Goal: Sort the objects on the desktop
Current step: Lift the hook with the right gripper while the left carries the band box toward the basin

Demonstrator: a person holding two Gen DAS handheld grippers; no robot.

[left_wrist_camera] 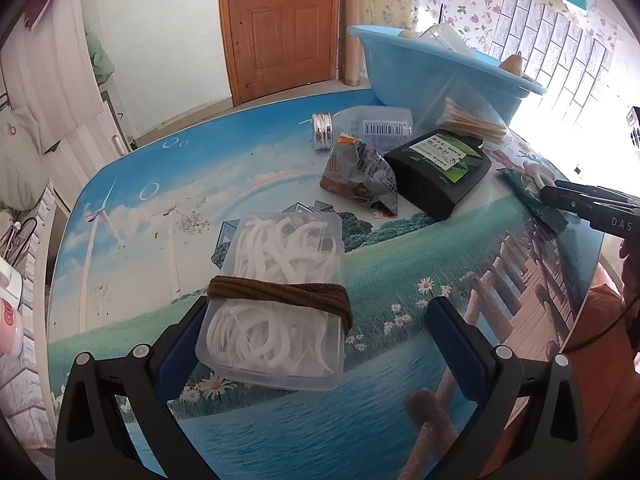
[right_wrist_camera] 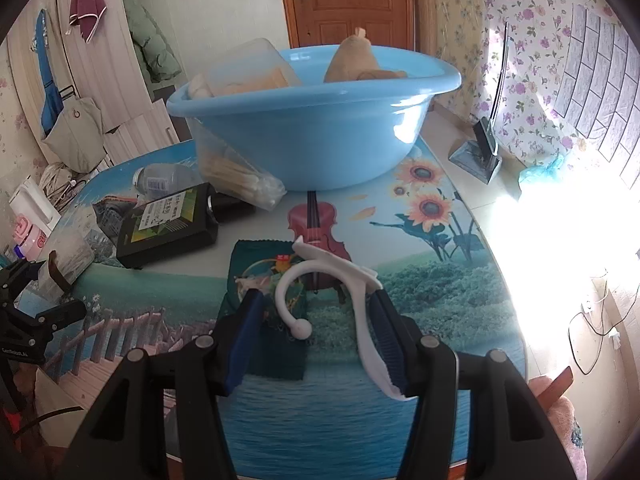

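On my left, the left gripper (left_wrist_camera: 316, 336) stands with its jaws spread as wide as they go. The clear box of floss picks (left_wrist_camera: 276, 304), a brown hair band (left_wrist_camera: 280, 294) wrapped round it, lies on the table (left_wrist_camera: 400, 264) between the fingers, hard against the left pad and well clear of the right one, so I read it as released, not gripped. Its long axis runs straight ahead along my fingers, leaning a little rightward at the far end. To take it well, I would centre the box first and close across its short sides, below the band.

On my right, the right gripper (right_wrist_camera: 316, 328) is about half spread. A white plastic hook (right_wrist_camera: 320, 280) sits between the fingers, its flat stem lying along the right pad; whether both pads press on it I cannot tell. Its stem runs forward, the curl bending left and back toward me. Under it lies a green sachet (right_wrist_camera: 256, 264). The blue basin (right_wrist_camera: 312, 136) is well ahead, likely the drop point.
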